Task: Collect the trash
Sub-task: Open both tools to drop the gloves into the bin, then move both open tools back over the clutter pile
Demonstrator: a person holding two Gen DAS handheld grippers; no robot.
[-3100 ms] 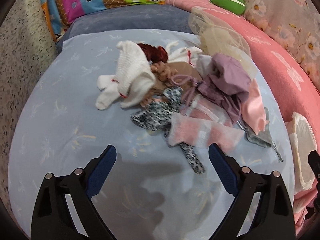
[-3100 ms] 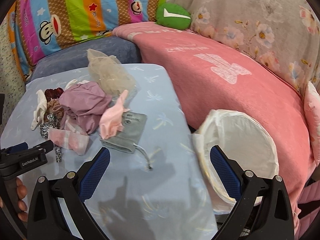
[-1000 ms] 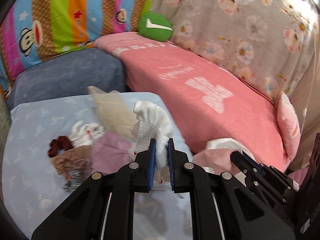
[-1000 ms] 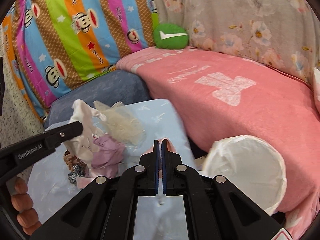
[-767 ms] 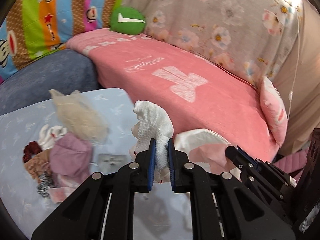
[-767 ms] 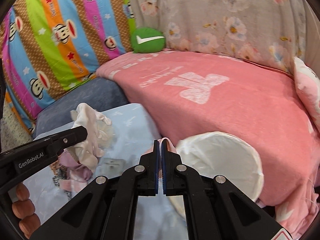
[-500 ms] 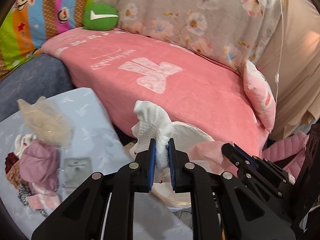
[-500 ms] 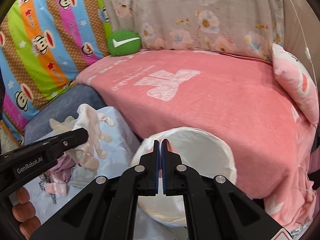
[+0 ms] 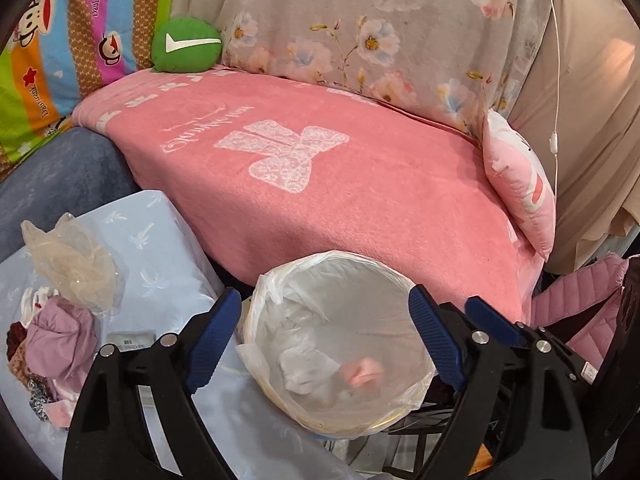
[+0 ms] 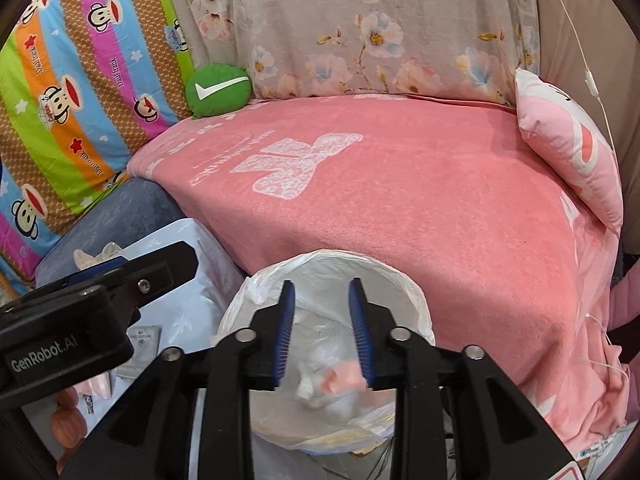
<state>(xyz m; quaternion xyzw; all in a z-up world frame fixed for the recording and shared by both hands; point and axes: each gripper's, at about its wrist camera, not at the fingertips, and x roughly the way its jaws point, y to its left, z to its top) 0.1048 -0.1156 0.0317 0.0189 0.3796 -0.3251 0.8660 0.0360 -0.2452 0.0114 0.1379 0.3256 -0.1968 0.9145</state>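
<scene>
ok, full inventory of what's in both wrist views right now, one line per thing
bin: 1, white liner, on the floor by the pink couch
white cloth: 1, white, inside the bin
pink cloth: 1, pink, blurred, inside the bin
table: 1, pale blue cover, left of the bin
clothes pile: 1, mauve, maroon, white and patterned, on the table
mesh bag: 1, cream, sheer, on the pile
grey pouch: 1, grey, on the table beside the pile
green cushion: 1, green, couch corner
pink pillow: 1, pink, couch's right end
left gripper: black, blue pads, open, just released, above the bin
right gripper: same, partly open, just released, above the bin
</scene>
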